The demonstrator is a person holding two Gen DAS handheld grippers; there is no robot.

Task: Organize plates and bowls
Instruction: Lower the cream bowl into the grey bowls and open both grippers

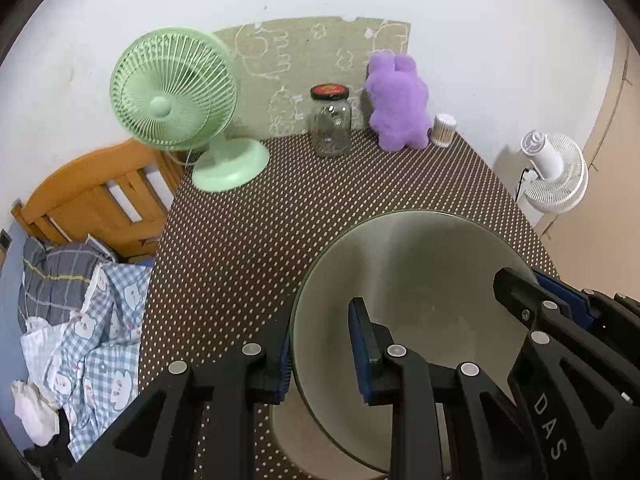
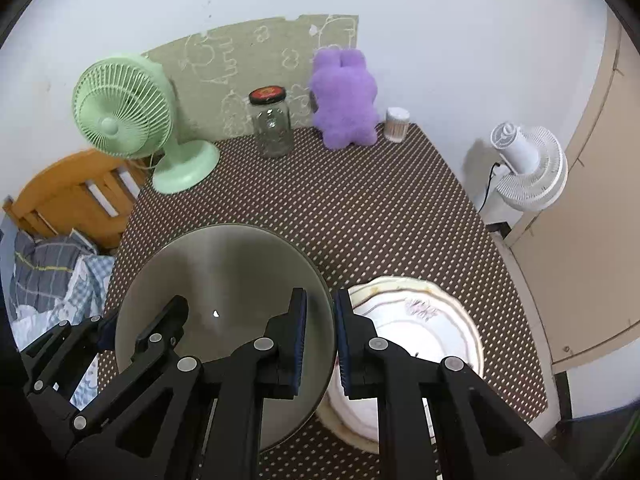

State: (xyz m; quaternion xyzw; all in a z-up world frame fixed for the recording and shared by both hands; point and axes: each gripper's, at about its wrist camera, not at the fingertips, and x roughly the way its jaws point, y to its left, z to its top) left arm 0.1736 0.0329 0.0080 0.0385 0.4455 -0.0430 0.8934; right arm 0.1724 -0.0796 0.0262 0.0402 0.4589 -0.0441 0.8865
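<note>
Left wrist: we clench both grippers (image 1: 320, 354) (image 2: 320, 338) on the glass plate (image 1: 420, 280); dotted tabletop (image 1: 280, 220); bed (image 1: 80, 320) at eight o'clock; "DAS" on a finger.

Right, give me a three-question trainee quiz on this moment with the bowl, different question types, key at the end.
1. True or false: both grippers grip the rim of the same grey bowl.
2. Multiple choice: what lies on the table to the right of the bowl in the right wrist view? A) a white flowered plate B) a metal pot C) a cutting board
3. Short answer: which object stands between the green fan and the purple plush toy at the back of the table?

Key
1. True: the left gripper and the right gripper each clamp an opposite side of its rim.
2. A, the flowered plate.
3. The glass jar with a dark lid.
</note>
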